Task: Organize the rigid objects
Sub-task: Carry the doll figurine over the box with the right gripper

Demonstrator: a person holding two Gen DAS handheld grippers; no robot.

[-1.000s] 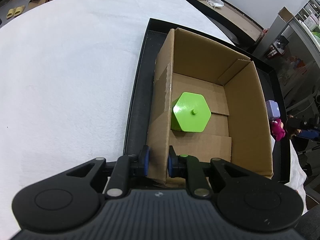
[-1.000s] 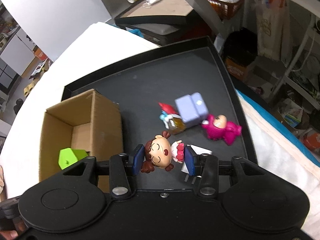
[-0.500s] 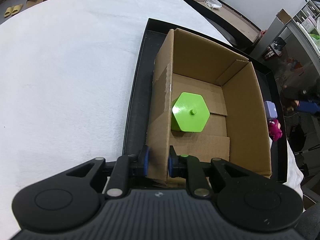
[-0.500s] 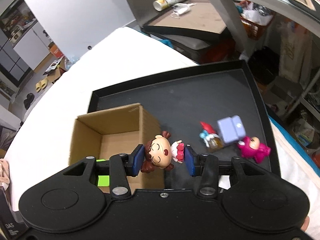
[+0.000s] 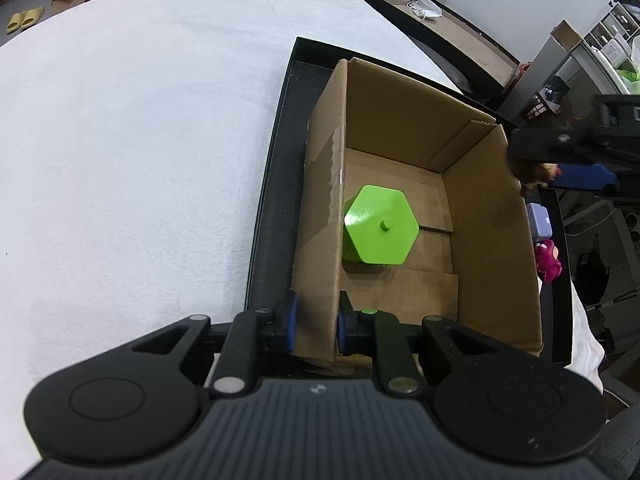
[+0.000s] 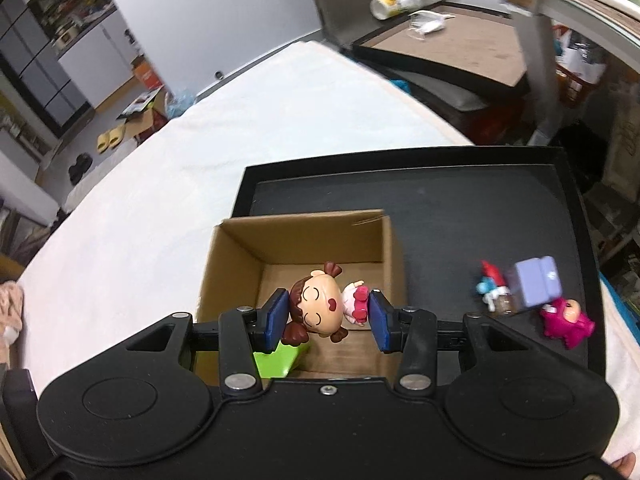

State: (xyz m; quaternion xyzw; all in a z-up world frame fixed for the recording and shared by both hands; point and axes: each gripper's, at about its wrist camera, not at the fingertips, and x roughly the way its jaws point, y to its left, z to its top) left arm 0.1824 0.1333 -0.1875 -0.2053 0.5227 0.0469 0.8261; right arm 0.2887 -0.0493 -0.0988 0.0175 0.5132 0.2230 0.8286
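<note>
Our left gripper (image 5: 314, 322) is clamped on the near left wall of the cardboard box (image 5: 492, 240), one blue pad outside and one inside. The box sits open-topped in the black tray (image 5: 272, 208), which lies on the white cloth (image 5: 140, 140). A green hexagonal block (image 5: 380, 236) with a small peg on top rests on the box floor, close to the gripped wall.

Our right gripper (image 6: 326, 314) is closed on a doll figurine (image 6: 320, 306) with brown pigtails and shut eyes, held lying sideways between the blue pads above the open box (image 6: 236, 256). Part of the green block (image 6: 280, 362) shows below it, partly hidden by the gripper.

To the right of the box, on the tray floor (image 6: 460, 208), a cluster lies close together: a lavender block (image 6: 536, 286), a small blue and red figurine (image 6: 490, 284) just beside it, and a magenta figurine (image 6: 568, 322) nearer us. From the left wrist we see the lavender block (image 5: 539, 220) and magenta figurine (image 5: 549, 261) beyond the box's right wall, with the right gripper (image 5: 576, 156) at the box's right rim.
</note>
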